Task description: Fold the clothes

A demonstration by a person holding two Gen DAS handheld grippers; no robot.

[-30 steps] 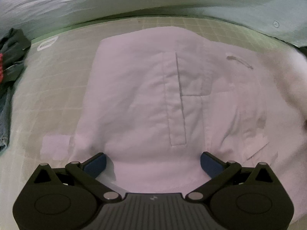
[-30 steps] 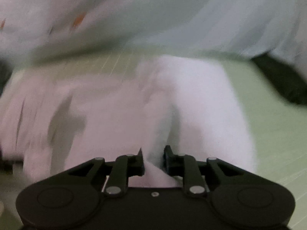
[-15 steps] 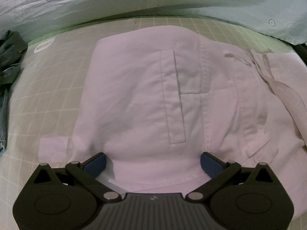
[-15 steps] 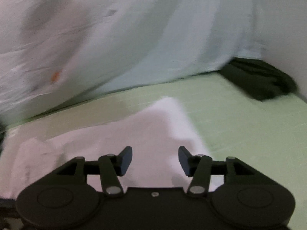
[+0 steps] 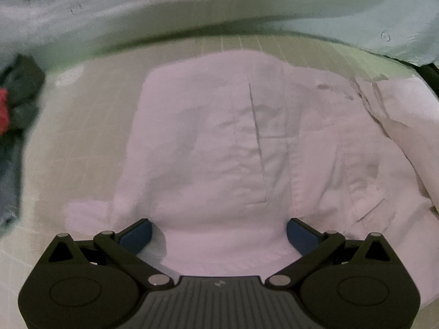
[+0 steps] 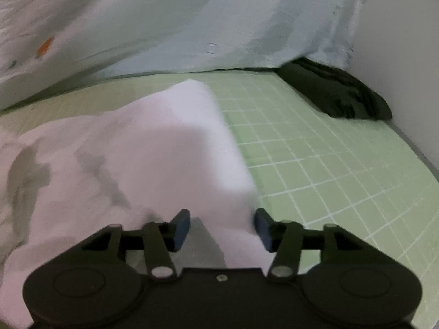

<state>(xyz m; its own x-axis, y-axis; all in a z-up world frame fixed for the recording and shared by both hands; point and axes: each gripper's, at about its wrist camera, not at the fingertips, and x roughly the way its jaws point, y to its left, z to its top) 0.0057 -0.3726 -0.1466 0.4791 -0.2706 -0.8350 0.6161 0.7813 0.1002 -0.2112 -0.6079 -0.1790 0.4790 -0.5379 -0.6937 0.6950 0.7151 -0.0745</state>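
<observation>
Two tools, left tool (image 5: 218, 233) and right tool (image 6: 222, 229), gape over one white shirt (image 5: 247, 150).

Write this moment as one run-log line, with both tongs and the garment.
task: fold clothes | left tongs: open, over white shirt | right tongs: open, at shirt's edge | shirt: lying on green grid mat

The shirt (image 5: 219, 150) ran off the right edge in the left view; dark clothes (image 5: 16, 115) were cut at the left edge and blurred, like the patterned sheet (image 5: 109, 13) behind
</observation>
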